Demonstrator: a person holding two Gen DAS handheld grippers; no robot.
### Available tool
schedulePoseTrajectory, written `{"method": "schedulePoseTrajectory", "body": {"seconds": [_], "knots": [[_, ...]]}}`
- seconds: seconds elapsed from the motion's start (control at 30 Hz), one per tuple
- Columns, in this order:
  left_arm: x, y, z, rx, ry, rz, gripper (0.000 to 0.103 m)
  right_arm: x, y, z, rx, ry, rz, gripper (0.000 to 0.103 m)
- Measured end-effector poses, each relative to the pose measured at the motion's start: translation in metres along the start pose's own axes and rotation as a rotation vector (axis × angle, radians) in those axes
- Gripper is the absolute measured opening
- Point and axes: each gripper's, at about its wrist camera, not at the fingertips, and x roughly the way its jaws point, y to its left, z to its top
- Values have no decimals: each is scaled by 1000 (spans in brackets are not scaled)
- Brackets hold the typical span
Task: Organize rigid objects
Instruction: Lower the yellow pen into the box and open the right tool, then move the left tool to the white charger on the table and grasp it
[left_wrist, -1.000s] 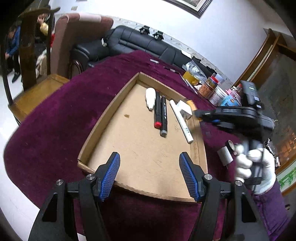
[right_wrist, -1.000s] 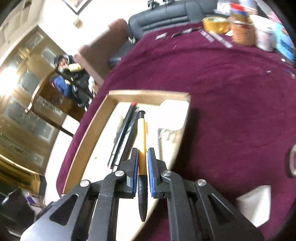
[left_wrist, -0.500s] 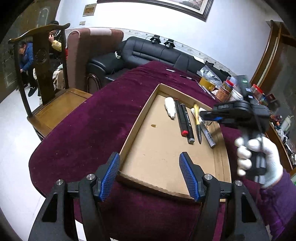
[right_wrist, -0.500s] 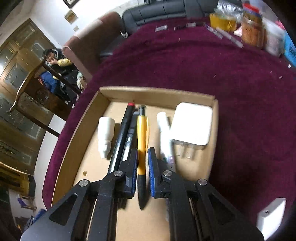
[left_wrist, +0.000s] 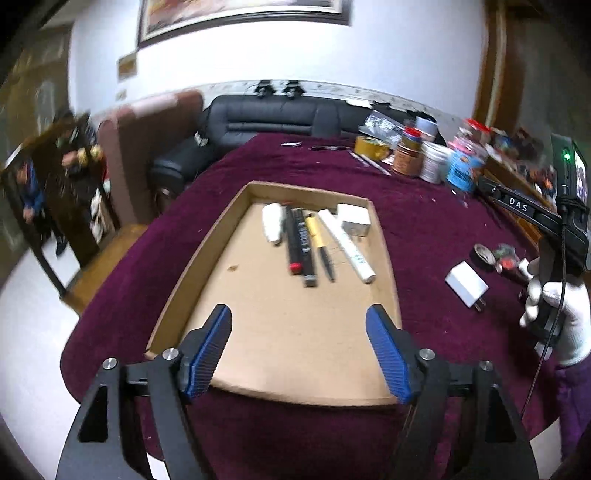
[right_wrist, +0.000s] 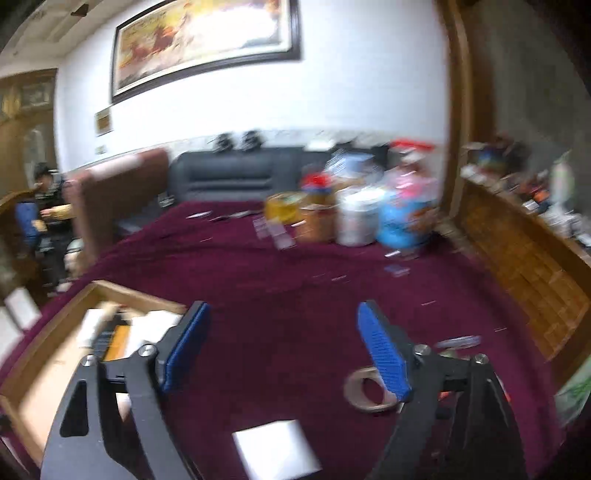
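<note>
A cardboard tray (left_wrist: 386, 266) lies on the purple tablecloth. In it lie a white bottle (left_wrist: 272, 222), two black markers (left_wrist: 297, 240), a yellow pen (left_wrist: 320, 242), a white marker (left_wrist: 349, 245) and a white charger (left_wrist: 354, 218). My left gripper (left_wrist: 298, 350) is open and empty above the tray's near end. My right gripper (right_wrist: 286, 349) is open and empty, to the right of the tray (right_wrist: 44, 332), above the cloth. A second white charger (left_wrist: 466, 284) lies on the cloth; it also shows in the right wrist view (right_wrist: 275, 450). A tape roll (right_wrist: 364, 391) lies beside it.
Jars and cans (left_wrist: 432, 160) and a yellow tape roll (left_wrist: 370, 147) stand at the table's far side. A small dark roll (left_wrist: 483, 253) lies near the gloved hand (left_wrist: 561, 314). A black sofa (left_wrist: 277, 114) and wooden chairs are beyond the table.
My right gripper let go of the yellow pen, which now lies in the tray, opened and swung right off the tray. The left gripper stayed open.
</note>
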Motion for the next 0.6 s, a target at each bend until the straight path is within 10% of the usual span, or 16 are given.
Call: {"method": "schedulePoseTrajectory", "body": {"seconds": [0.6], "knots": [[38, -125, 2, 250, 175, 13, 70, 16, -145, -21, 153, 19, -85, 82]]}}
